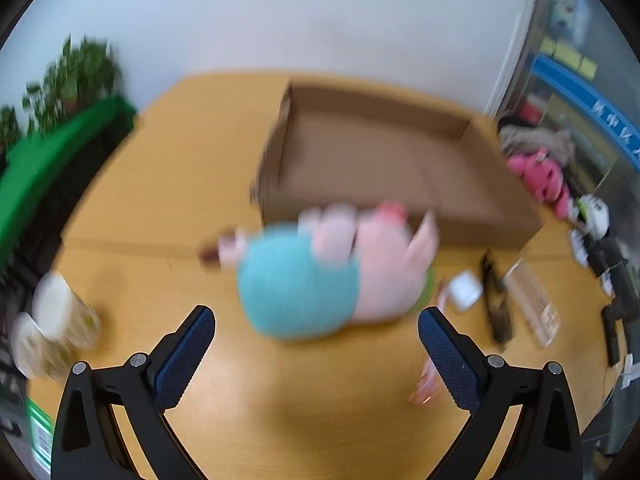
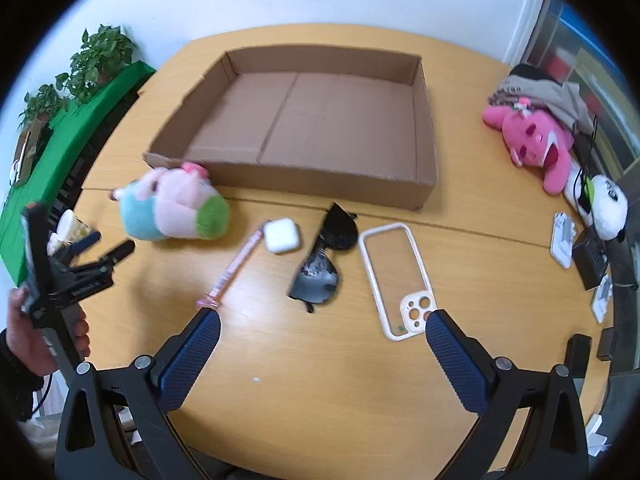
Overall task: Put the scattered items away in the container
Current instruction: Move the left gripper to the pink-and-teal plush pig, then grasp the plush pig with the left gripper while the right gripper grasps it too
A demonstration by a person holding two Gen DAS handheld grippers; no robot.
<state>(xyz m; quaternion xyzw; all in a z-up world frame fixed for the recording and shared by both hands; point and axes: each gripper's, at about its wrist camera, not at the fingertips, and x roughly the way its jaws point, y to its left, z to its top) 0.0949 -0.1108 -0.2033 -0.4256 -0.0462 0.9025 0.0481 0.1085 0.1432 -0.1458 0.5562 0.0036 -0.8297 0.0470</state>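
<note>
A shallow open cardboard box [image 2: 424, 128] sits at the table's far middle; it also shows blurred in the left wrist view [image 1: 276, 168]. A pink, blue and green plush toy [image 2: 172, 208] lies by its near left corner. My left gripper [image 1: 316, 328] is open, the plush [image 1: 320, 276] just beyond its fingertips. It shows at the left of the right wrist view [image 2: 108, 246]. My right gripper [image 2: 322, 330] is open and empty above the table. Ahead of it lie a pink pen [image 2: 236, 268], a white earbud case [image 2: 282, 235], black sunglasses [image 2: 324, 260] and a clear phone case [image 2: 396, 276].
A pink plush [image 2: 532, 140], a panda plush [image 2: 608, 208] and small gadgets crowd the table's right edge. Plastic cups [image 1: 56, 324] stand at the left edge. A green-covered bench [image 2: 52, 140] with potted plants [image 2: 100, 56] stands left of the table.
</note>
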